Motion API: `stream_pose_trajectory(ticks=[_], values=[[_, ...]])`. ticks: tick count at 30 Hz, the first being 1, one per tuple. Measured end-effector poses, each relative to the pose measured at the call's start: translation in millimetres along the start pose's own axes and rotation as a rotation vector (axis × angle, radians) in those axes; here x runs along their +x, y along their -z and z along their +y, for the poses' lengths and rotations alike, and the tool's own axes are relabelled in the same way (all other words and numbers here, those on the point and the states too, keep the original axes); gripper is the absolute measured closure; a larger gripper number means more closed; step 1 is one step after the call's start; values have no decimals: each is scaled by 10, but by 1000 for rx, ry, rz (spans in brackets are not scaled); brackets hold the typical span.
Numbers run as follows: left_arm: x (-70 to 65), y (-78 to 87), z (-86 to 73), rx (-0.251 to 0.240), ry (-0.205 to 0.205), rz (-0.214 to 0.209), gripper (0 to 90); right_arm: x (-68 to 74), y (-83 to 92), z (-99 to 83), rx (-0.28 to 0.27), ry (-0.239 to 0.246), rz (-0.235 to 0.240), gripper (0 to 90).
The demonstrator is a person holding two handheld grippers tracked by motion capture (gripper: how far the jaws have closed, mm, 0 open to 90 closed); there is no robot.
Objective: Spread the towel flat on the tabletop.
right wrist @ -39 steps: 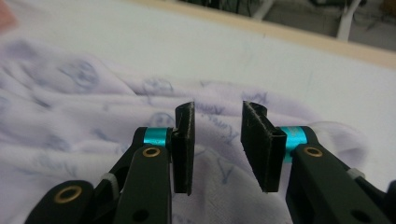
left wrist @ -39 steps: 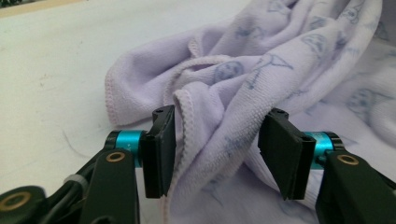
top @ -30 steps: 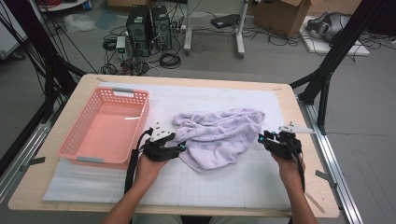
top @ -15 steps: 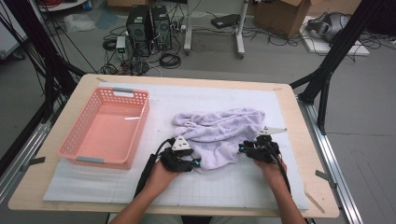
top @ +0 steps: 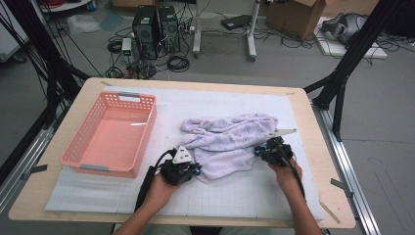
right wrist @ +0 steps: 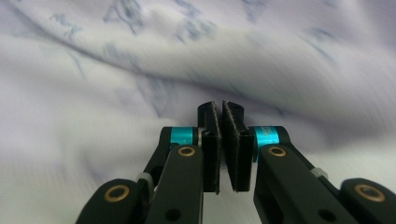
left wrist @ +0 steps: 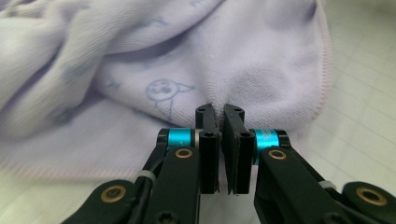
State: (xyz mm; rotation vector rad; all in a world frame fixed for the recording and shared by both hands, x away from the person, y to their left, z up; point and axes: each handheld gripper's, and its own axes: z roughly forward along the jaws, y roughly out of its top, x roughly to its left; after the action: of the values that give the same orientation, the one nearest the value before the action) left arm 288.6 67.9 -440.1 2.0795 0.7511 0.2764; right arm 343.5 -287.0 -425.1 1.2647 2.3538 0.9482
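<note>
Both grippers are down at the towel point(top: 230, 142) now, one on each side of it. The towel is a crumpled lavender heap with a little blue print, lying on the white mat point(top: 254, 191) a bit right of the table's point(top: 320, 196) middle.

The left gripper point(top: 193, 170) sits at the towel's 7 o'clock edge, just touching the cloth in the high view. In the left gripper view the jaws have just been closing and stand pressed nearly together, with only a thin slit between the pads point(left wrist: 208, 140). I can't see any cloth in that slit; the hem lies just past the tips, so it looks closed on nothing, though the very tips are hard to read.

The right gripper point(top: 262, 151) is at the towel's 4 o'clock side, tips at the cloth. Its jaws have just been closing too, and they're narrow, pads point(right wrist: 212, 140) almost meeting. Blurry towel lies all around the tips there, and I honestly can't tell if a fold is pinched.

The pink basket point(top: 78, 152) stands at 9 o'clock from the towel, well apart from it, near the table's left edge.
</note>
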Motion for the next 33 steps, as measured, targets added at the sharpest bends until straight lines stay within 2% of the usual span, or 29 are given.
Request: stream_pose_trajectory(ticks=[2, 3, 5, 6, 7, 9, 13, 16, 17, 18, 19, 20, 21, 23, 27, 28, 31, 32, 33], values=[[-16, 54, -25, -21, 2, -27, 848, -93, 130, -63, -14, -36, 58, 855], [-56, 69, -34, -18, -15, -31, 848, -105, 165, -71, -17, -33, 62, 856], [-116, 54, -51, -11, -35, -27, 870, -80, 193, -45, 21, 8, 32, 856], [-120, 45, -58, -8, -37, -24, 892, -43, 165, -9, 59, 32, -7, 853], [-113, 33, -66, -10, -29, -18, 890, -27, 134, 15, 71, 49, -19, 850], [-71, 20, -70, -16, -4, 5, 837, 19, 28, 75, 75, 55, -21, 845], [58, 29, -30, -63, 73, 42, 616, 133, -220, 199, 58, 72, -45, 838], [131, -28, 19, -88, 130, 27, 512, 238, -383, 269, 6, 58, -64, 775], [137, -50, 33, -89, 135, 23, 505, 263, -397, 271, -5, 60, -71, 758], [132, -76, 50, -83, 127, 20, 504, 274, -392, 271, -16, 63, -67, 692], [120, -100, 64, -79, 115, 15, 503, 247, -362, 264, -24, 48, -20, 627], [108, -117, 69, -79, 109, 14, 503, 221, -308, 243, -34, 23, 0, 620], [99, -141, 73, -70, 99, 11, 503, 209, -251, 220, -54, 10, 8, 617], [84, -193, 72, -51, 89, 6, 502, 161, -42, 142, -127, -4, 30, 617], [62, -270, 67, -8, 72, 4, 493, 63, 336, -30, -204, -25, 9, 658], [55, -274, 71, -7, 71, 8, 493, 9, 441, -105, -221, -49, -4, 674], [53, -279, 73, 2, 60, 13, 505, -125, 550, -276, -203, -107, -39, 715], [41, -284, 74, 2, 61, 23, 520, -170, 533, -347, -180, -130, -43, 724], [34, -283, 77, 10, 43, 36, 539, -193, 492, -394, -157, -135, -49, 728]])
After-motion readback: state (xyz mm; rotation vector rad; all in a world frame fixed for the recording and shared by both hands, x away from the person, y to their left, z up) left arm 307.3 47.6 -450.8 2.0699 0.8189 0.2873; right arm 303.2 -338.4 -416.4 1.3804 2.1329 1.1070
